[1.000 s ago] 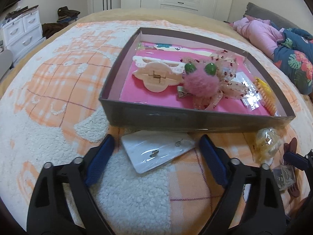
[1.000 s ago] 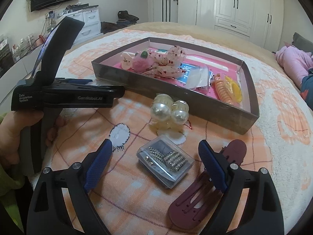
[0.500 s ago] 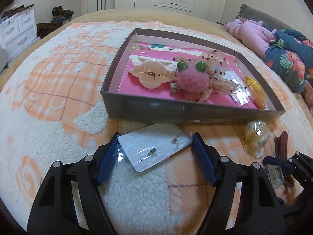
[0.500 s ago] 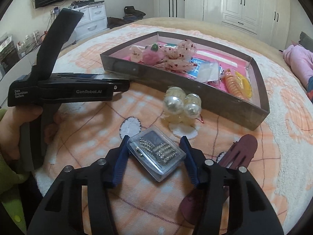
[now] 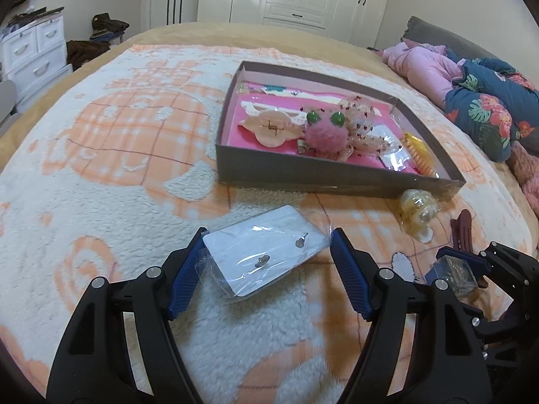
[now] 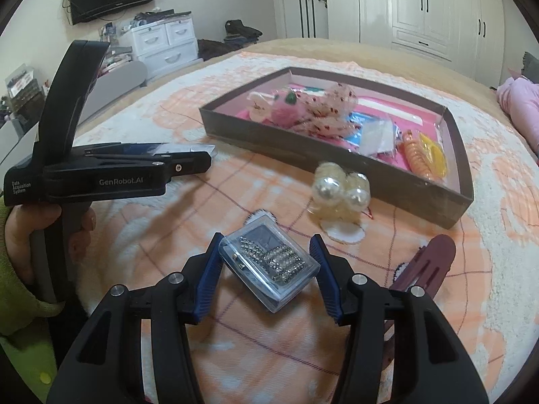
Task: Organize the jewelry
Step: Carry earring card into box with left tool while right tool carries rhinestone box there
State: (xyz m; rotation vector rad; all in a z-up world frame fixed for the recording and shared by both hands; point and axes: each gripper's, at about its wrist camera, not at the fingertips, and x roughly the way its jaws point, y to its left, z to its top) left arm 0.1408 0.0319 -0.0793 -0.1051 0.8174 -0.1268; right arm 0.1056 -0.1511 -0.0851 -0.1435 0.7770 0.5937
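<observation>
Jaws, left: the left gripper (image 5: pixel 267 262) is sitting spread wide around the earring card (image 5: pixel 266 257). One blue pad is touching the bag's left edge and the other is just beside its right corner, so it's bracketing rather than pinching.

Jaws, right: same deal, the right gripper (image 6: pixel 266 276) is straddling the clear rhinestone box (image 6: pixel 269 266) with both pads just off its sides. Nothing's clamped as far as I can tell.

Where the stuff is: both pieces are lying on the fuzzy orange-and-white blanket (image 5: pixel 101 175), near the front wall of the tray (image 5: pixel 303 175). That one's already holding a pink pom-pom clip (image 5: pixel 325 136), a cream claw clip (image 5: pixel 271 129) and some coil hair ties (image 5: pixel 417 155).

Handling, card: I'm guessing super light and floppy, with a slippery plastic sleeve. Squeezing across the stiff card edges is probably working better than grabbing loose bag. The two tiny studs look easy to bend.

Handling, box: hard plastic, rigid and light but slick. Taking it on the flat long sides should be fine. It's lying at an angle to the pads, so it might twist when squeezed.

Still loose: the pearl scrunchie (image 6: pixel 340 192) is touching the tray's front wall, and the maroon clip (image 6: pixel 424 266) is lying just beside the right finger.
</observation>
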